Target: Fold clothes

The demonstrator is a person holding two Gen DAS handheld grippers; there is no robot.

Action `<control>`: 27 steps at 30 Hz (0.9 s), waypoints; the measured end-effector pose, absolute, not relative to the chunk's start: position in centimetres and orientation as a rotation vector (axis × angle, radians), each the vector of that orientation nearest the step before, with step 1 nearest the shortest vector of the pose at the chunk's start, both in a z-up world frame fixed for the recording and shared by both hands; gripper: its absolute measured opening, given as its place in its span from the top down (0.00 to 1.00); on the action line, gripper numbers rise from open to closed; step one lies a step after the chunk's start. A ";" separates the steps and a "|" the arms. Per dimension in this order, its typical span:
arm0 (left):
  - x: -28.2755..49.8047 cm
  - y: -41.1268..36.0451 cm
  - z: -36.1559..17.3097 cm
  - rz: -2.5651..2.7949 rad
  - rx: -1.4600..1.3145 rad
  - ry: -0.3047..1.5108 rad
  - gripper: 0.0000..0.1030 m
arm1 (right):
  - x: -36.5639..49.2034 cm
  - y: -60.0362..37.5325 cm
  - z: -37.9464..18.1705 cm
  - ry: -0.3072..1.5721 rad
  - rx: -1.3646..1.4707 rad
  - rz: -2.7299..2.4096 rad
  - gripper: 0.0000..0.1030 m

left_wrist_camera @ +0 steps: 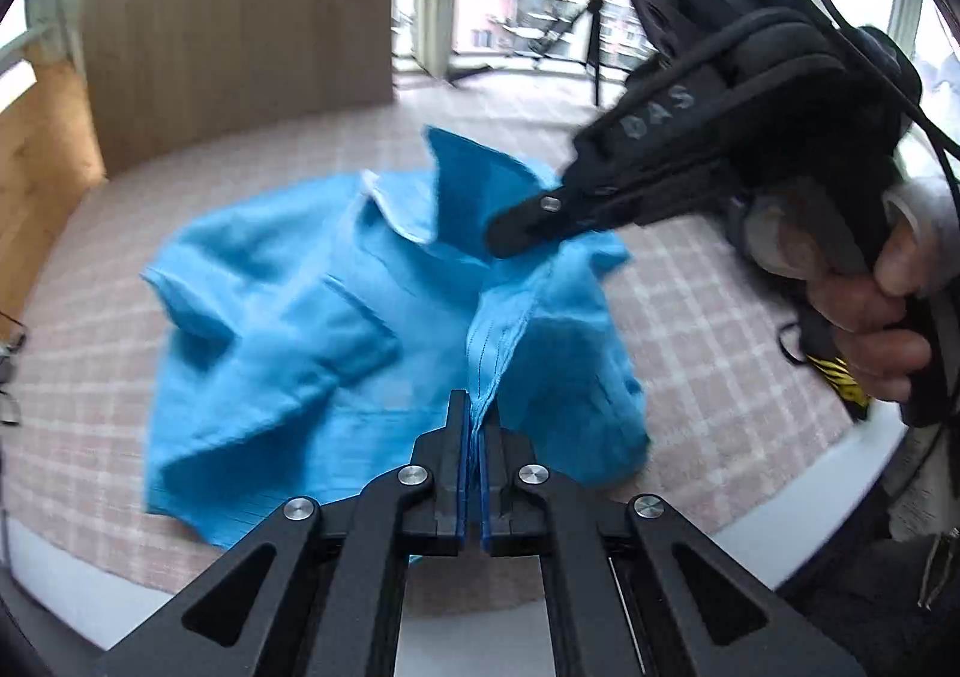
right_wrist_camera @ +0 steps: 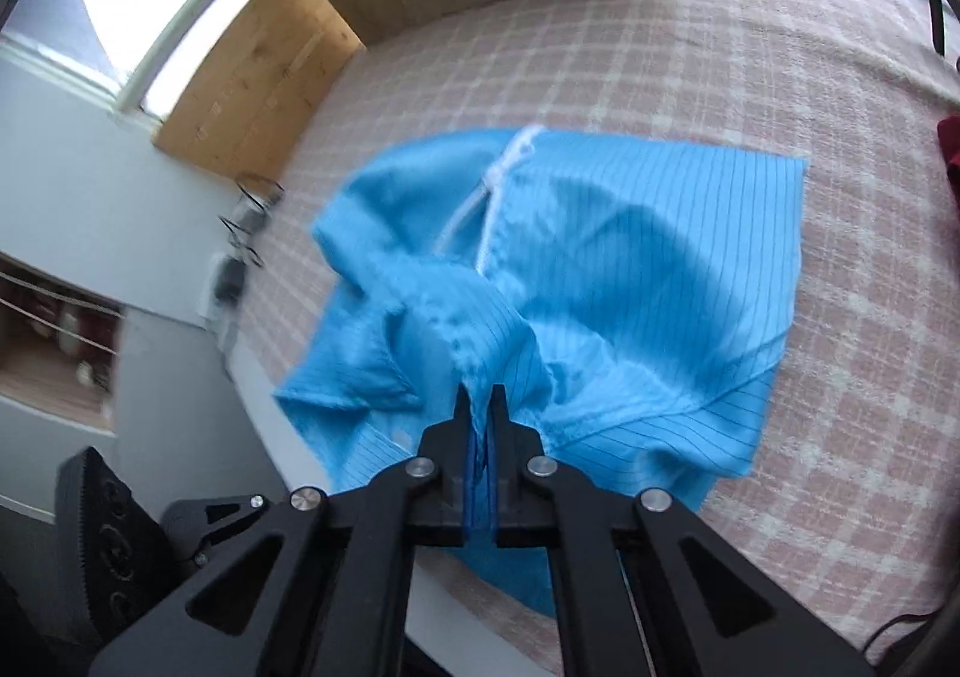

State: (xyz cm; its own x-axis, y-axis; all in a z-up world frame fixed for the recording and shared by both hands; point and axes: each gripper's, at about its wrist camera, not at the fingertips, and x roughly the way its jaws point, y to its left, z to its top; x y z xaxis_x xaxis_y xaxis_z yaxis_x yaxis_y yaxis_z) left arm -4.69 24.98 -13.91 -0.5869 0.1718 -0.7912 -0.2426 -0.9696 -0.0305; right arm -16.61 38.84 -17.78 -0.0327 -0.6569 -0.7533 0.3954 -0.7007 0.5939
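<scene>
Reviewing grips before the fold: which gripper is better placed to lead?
Neither clearly: left gripper and right gripper are both shut on the blue shirt, so a two-handed lift looks likeliest.

Blue garment (left_wrist_camera: 288, 329) motion-blurred; dark red thing (right_wrist_camera: 949, 149), perhaps cloth, cut off by edge

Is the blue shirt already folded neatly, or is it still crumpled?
Still crumpled. The blue shirt lies bunched and creased on the checked cover, its collar turned up, with both claws pinching fabric.

Thin blue pinstriped cloth shirt (right_wrist_camera: 630, 269), slight sheen, woven checked bedcover (right_wrist_camera: 720, 47), matt black plastic fingers (left_wrist_camera: 456, 437)
</scene>
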 end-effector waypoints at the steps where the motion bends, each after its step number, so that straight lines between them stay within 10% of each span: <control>1: -4.7 24.8 -13.5 2.653 -1.273 0.143 0.99 | -16.6 39.2 -17.6 -0.324 1.497 -1.817 0.98; 14: -4.0 25.3 -18.9 2.678 -1.355 0.333 0.98 | -16.0 41.1 -24.3 -0.496 1.640 -1.758 0.96; 21: -4.4 26.3 -18.8 2.621 -1.351 0.329 0.98 | -17.2 37.7 -21.0 -0.183 1.509 -1.871 0.88; 27: -3.9 26.7 -18.7 2.620 -1.346 0.376 0.98 | -20.1 37.7 -23.7 -0.472 1.600 -1.623 0.96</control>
State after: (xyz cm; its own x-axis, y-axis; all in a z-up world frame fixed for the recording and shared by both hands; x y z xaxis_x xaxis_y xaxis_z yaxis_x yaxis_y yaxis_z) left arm -3.91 26.68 -18.73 -0.5774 0.0373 -0.8156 -0.2652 -0.9533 0.1442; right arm -20.05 37.72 -23.68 0.1106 -0.7421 -0.6611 0.2720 -0.6172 0.7383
